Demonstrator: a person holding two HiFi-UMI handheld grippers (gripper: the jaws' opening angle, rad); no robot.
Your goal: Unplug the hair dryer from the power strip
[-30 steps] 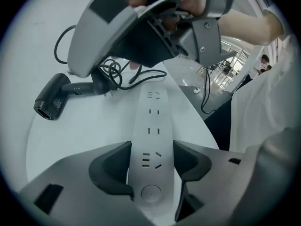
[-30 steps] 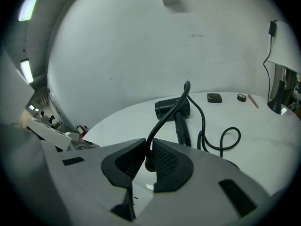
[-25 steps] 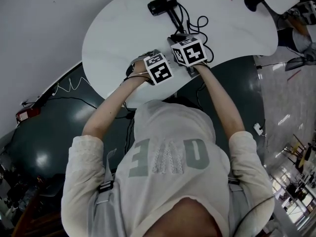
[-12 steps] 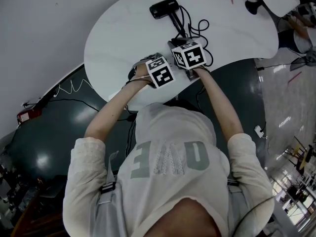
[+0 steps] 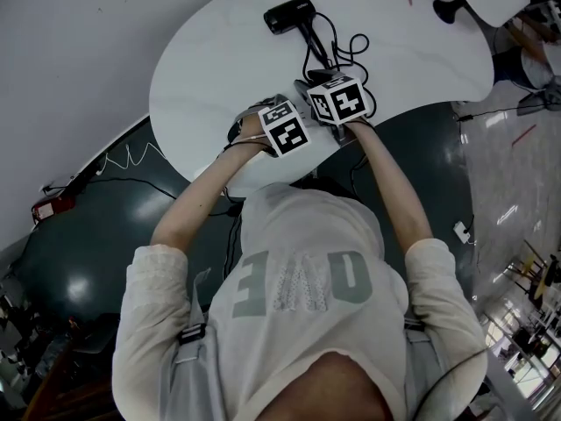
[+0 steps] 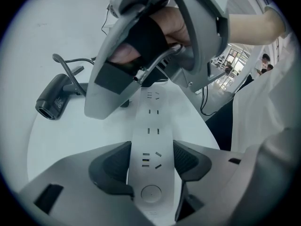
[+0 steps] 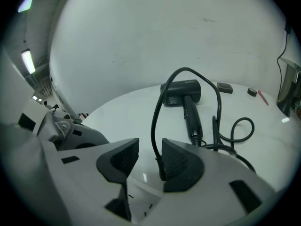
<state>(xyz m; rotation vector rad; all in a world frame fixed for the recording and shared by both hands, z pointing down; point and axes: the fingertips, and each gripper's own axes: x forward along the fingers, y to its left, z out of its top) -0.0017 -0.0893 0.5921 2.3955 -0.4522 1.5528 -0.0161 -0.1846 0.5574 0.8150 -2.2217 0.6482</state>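
The black hair dryer (image 5: 289, 11) (image 7: 181, 92) (image 6: 54, 102) lies on the white table (image 5: 219, 60), its cord (image 7: 154, 112) looping back toward me. My left gripper (image 6: 150, 163) is shut on the white power strip (image 6: 153, 126), a pad pressing on each long side. My right gripper (image 7: 150, 149) hangs over the strip's far end (image 7: 141, 199). Its jaws have just been opening and now stand apart, with the cord rising between them against the right pad. The cord's lower end is hidden behind that pad. In the head view the marker cubes (image 5: 337, 99) cover both pairs of jaws.
Loose cord loops (image 5: 351, 46) lie right of the dryer's handle. A small dark block (image 7: 225, 87) and a red pen (image 7: 262, 97) rest at the table's far edge. The table's near edge (image 5: 263, 178) runs just under my hands, with dark floor (image 5: 105, 235) below.
The right gripper's cube has shifted and tilted slightly. The left gripper's cube stays where it was, and the hair dryer has not moved.
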